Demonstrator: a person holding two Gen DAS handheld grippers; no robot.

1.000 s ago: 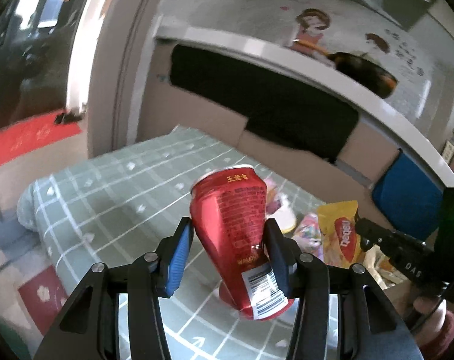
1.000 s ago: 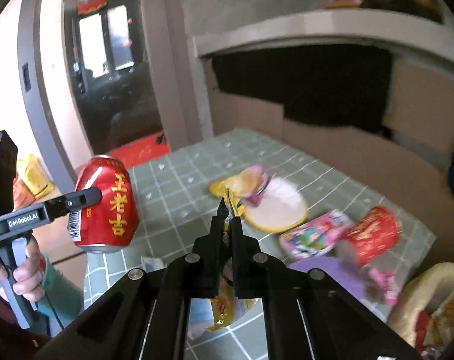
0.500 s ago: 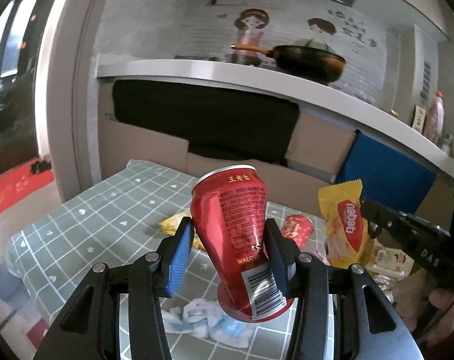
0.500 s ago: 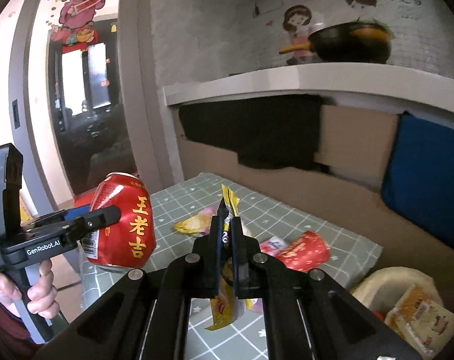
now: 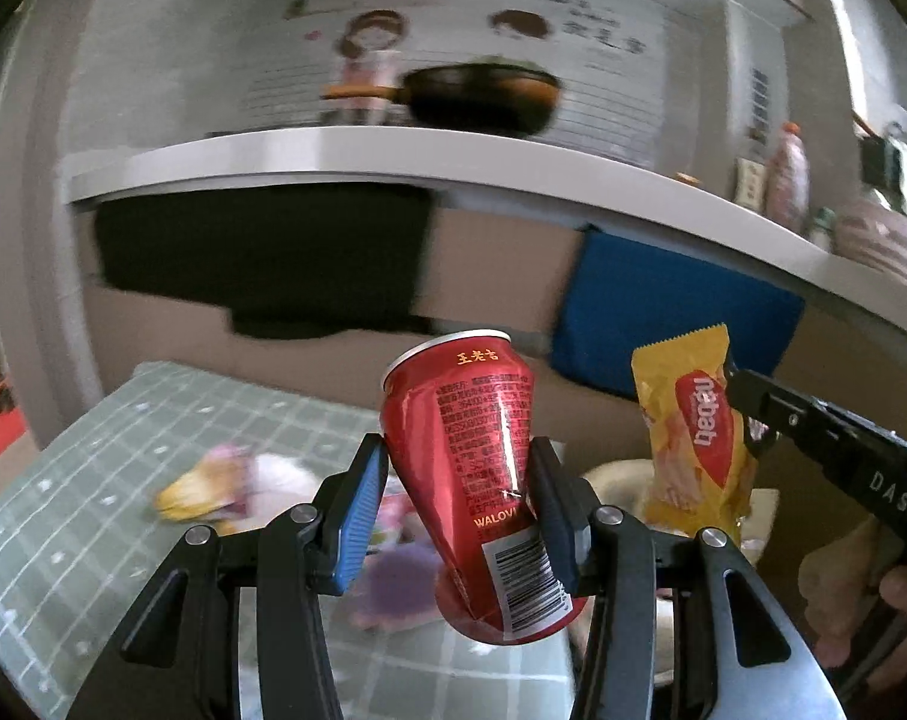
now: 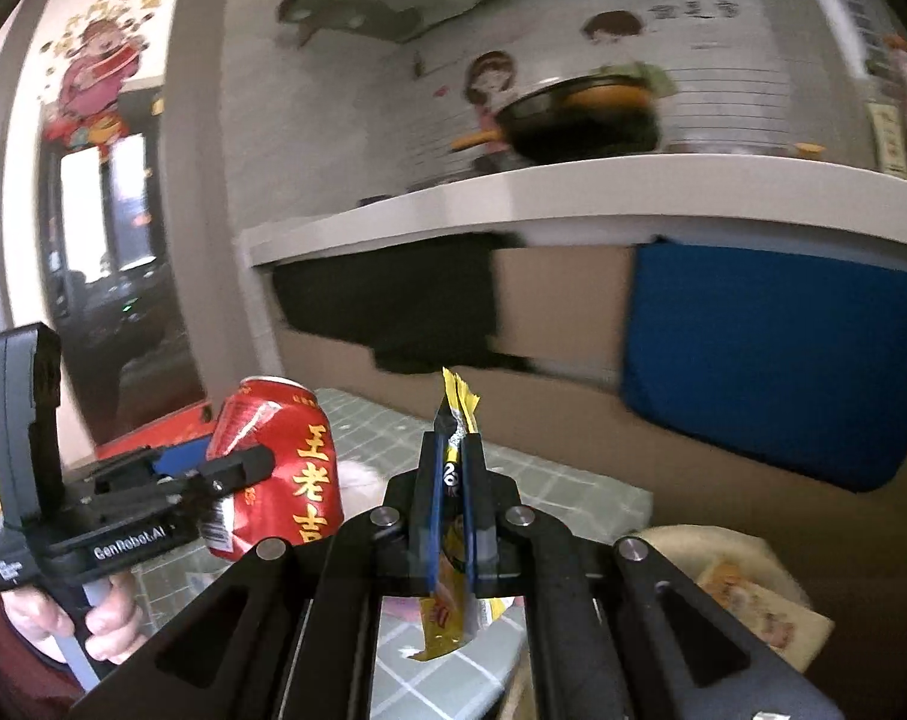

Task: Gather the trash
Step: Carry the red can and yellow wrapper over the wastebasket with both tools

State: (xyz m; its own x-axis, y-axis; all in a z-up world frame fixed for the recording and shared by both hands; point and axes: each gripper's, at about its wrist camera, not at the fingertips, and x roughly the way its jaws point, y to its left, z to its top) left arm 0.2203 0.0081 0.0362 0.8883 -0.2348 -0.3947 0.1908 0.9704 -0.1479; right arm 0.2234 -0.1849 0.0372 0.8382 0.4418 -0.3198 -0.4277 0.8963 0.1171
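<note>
My left gripper (image 5: 459,480) is shut on a red drink can (image 5: 474,468), held tilted in the air above the green checked tablecloth (image 5: 93,516). The can also shows in the right wrist view (image 6: 285,474), held by the left gripper (image 6: 237,468). My right gripper (image 6: 450,456) is shut on a yellow snack wrapper (image 6: 453,624), held edge-on in the air. The wrapper shows flat in the left wrist view (image 5: 693,438), right of the can. A cream trash bag (image 6: 747,588) with wrappers inside lies low at the right.
Blurred trash lies on the table: a yellow wrapper (image 5: 189,495), a pink and purple packet (image 5: 387,588). A white shelf (image 5: 393,156) with a dark pan (image 5: 477,99) runs behind. Cardboard, a black cloth and a blue panel (image 5: 663,312) back the table. A doorway (image 6: 105,276) is left.
Both grippers have swung right and tilted up with their loads. The table has dropped lower in view, and the shelf, pan and blue panel fill more of it. Grips are unchanged.
</note>
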